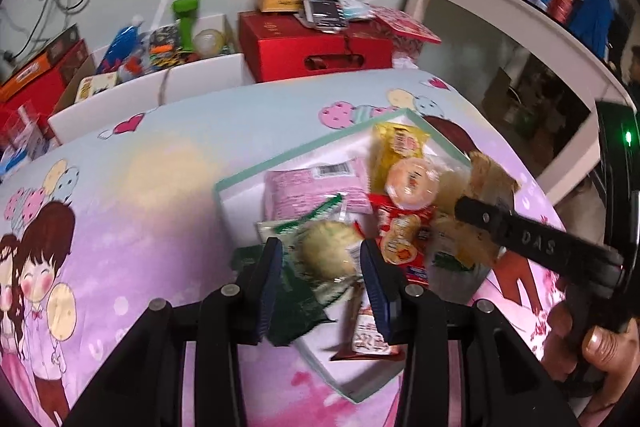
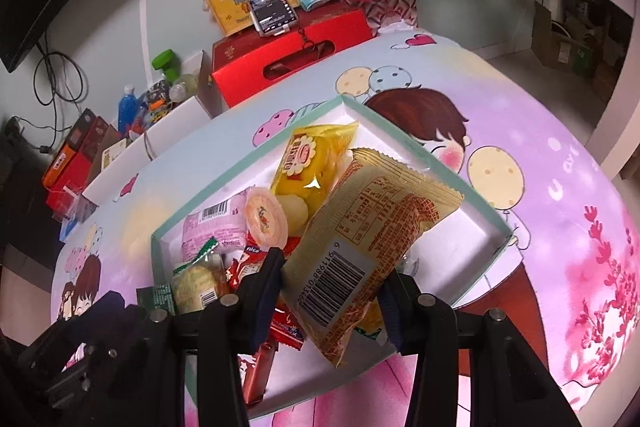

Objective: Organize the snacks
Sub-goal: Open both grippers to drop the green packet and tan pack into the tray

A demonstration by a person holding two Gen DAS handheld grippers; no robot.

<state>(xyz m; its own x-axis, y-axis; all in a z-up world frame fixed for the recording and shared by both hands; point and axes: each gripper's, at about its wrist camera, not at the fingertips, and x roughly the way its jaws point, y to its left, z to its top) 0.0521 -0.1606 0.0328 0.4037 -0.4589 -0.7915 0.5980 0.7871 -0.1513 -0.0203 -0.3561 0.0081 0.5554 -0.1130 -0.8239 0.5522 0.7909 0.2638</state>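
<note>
Overhead, right claw (image 2: pixel 332 301) tilts wafer packet (image 2: pixel 360 247) above box (image 2: pixel 472 195).

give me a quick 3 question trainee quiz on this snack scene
1. True or false: the right hand-held gripper holds a beige wafer pack.
2. Which snack sits between the fingers of the left hand-held gripper? A) pink pack B) green-wrapped round cake C) jelly cup
3. Fill in: the snacks lie in a white tray with a ____ rim.

Key:
1. True; its fingers press the pack's barcode end.
2. B, the green-wrapped cake. The pink pack and jelly cup lie farther back.
3. Green.
</note>
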